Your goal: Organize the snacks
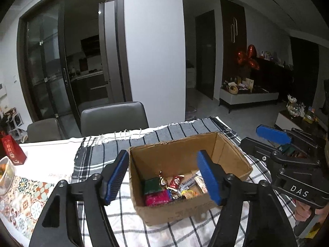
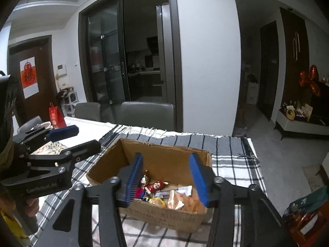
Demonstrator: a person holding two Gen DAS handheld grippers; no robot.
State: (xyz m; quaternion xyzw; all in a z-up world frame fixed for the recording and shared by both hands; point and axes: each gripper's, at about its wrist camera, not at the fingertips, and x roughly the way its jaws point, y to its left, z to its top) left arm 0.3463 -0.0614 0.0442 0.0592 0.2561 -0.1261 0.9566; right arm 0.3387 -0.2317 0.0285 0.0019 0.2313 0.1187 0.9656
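Right now both tools hang over the cardboard box (image 1: 186, 177) on the checked cloth (image 1: 98, 160) covering the counter. Its snacks (image 1: 170, 187) lie heaped on the bottom. Seen from the left wrist, the left gripper (image 1: 162, 179) has its fingers spread wide, straddling the box's near-left corner, holding nothing. From the right wrist, the right gripper (image 2: 167, 179) is likewise parted above the box, empty; only there a red bag (image 2: 55, 117) shows beyond the box
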